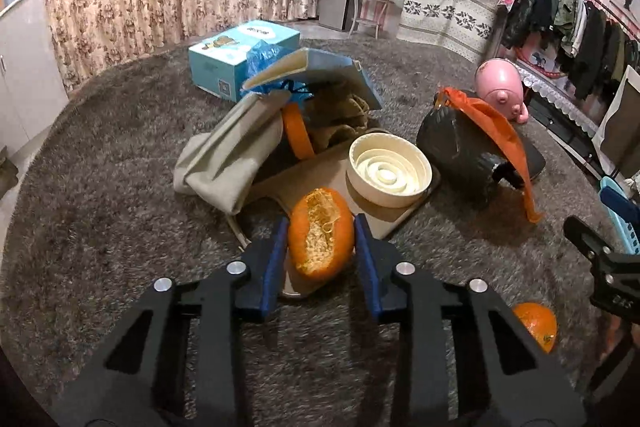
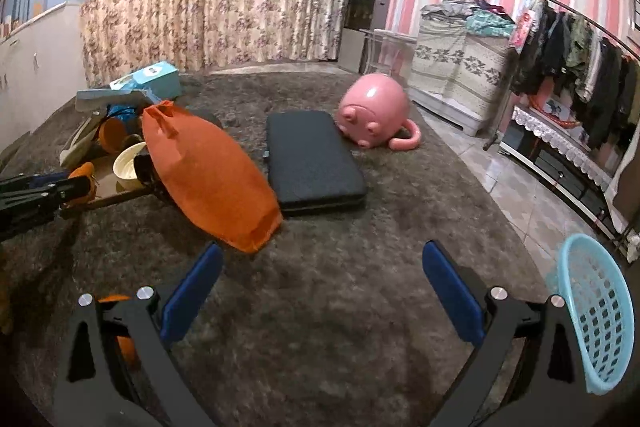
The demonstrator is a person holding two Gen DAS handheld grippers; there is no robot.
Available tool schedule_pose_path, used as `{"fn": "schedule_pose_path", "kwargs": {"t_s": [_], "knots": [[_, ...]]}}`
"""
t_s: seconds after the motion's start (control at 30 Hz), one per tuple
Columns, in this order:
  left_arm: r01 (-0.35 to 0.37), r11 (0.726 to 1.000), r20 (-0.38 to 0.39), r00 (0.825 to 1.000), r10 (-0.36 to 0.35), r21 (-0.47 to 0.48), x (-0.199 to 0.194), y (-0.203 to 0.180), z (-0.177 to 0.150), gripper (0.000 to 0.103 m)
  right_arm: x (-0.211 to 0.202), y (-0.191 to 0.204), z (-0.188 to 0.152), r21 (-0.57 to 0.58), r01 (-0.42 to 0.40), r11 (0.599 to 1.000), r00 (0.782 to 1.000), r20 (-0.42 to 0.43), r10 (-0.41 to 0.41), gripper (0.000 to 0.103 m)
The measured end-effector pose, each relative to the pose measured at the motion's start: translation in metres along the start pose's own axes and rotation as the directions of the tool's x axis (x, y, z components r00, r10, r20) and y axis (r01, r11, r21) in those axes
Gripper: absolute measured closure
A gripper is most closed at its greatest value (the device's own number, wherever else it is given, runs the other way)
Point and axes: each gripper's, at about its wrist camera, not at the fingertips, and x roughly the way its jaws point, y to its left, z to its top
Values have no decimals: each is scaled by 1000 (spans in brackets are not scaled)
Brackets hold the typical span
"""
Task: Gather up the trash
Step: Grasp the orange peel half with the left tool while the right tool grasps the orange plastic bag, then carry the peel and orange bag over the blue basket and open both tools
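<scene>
**Orange peel caught on the rug**

Left gripper [image 1: 321, 241] closed down on a torn orange peel [image 1: 320, 231], blue pads pressed to both sides, at the near edge of a brown tray [image 1: 394, 217] on the grey rug [image 1: 100, 187]. Behind it on the tray, a cream bowl [image 1: 390, 174]. Second orange piece [image 1: 536, 325] lying loose on the rug to the right. Right gripper [image 2: 323, 293] spread wide over bare rug, nothing between its pads. Light blue basket [image 2: 596, 311] just right of it.

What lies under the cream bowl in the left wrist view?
The cream bowl stands on a flat tan board lying on the grey carpet. The board's surface directly beneath the bowl is covered, so nothing there can be seen.
</scene>
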Motion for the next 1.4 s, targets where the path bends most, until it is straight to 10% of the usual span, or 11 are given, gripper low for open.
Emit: {"fn": "schedule_pose_path", "kwargs": {"t_s": [0.4, 0.57, 0.77, 1.4], "knots": [[-104, 994, 128, 987, 99, 27, -36, 13, 19, 72, 34, 40, 11, -100, -81, 992, 994, -77, 73, 9], [-115, 993, 137, 984, 113, 12, -39, 18, 22, 72, 38, 39, 21, -73, -153, 985, 986, -78, 148, 64], [-121, 992, 154, 981, 116, 25, -45, 9, 23, 72, 21, 24, 20, -58, -165, 985, 986, -21, 164, 94], [-8, 993, 212, 977, -18, 121, -75, -95, 32, 72, -80, -141, -8, 194, 7, 981, 995, 93, -25, 98]]}}
